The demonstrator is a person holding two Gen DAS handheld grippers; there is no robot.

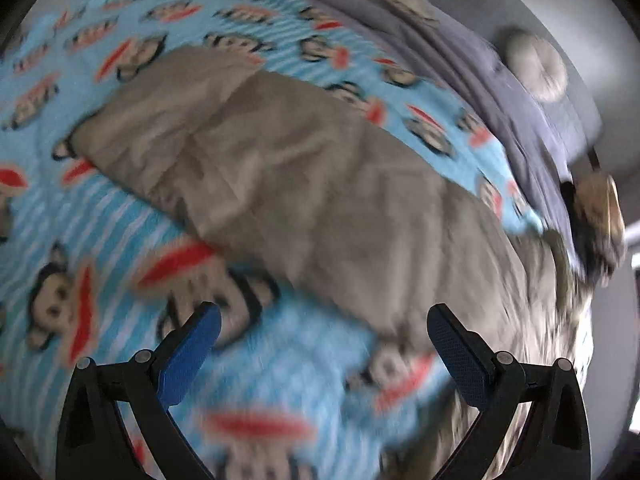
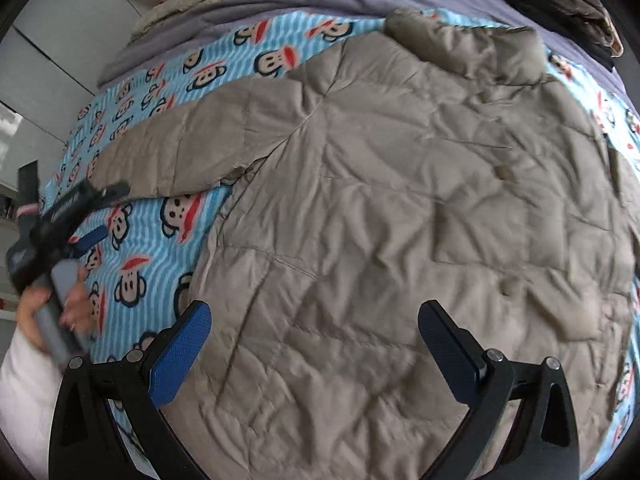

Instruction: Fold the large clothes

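Both tongs wide open, empty: left gripper [image 1: 324, 322] above blue monkey-print blanket [image 1: 280, 392] beside sleeve [image 1: 256, 152]; right gripper [image 2: 314, 320] over padded grey coat [image 2: 400, 208] spread flat mid-blanket.

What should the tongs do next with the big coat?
Probably the left tongs should reach for the sleeve and fold it onto the coat: it sticks out flat over the blanket, and both tongs are open and holding nothing.

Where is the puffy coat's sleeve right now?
In the right wrist view the sleeve stretches left from the beige puffy coat, lying flat on the monkey-print blanket, just beyond the left tool.
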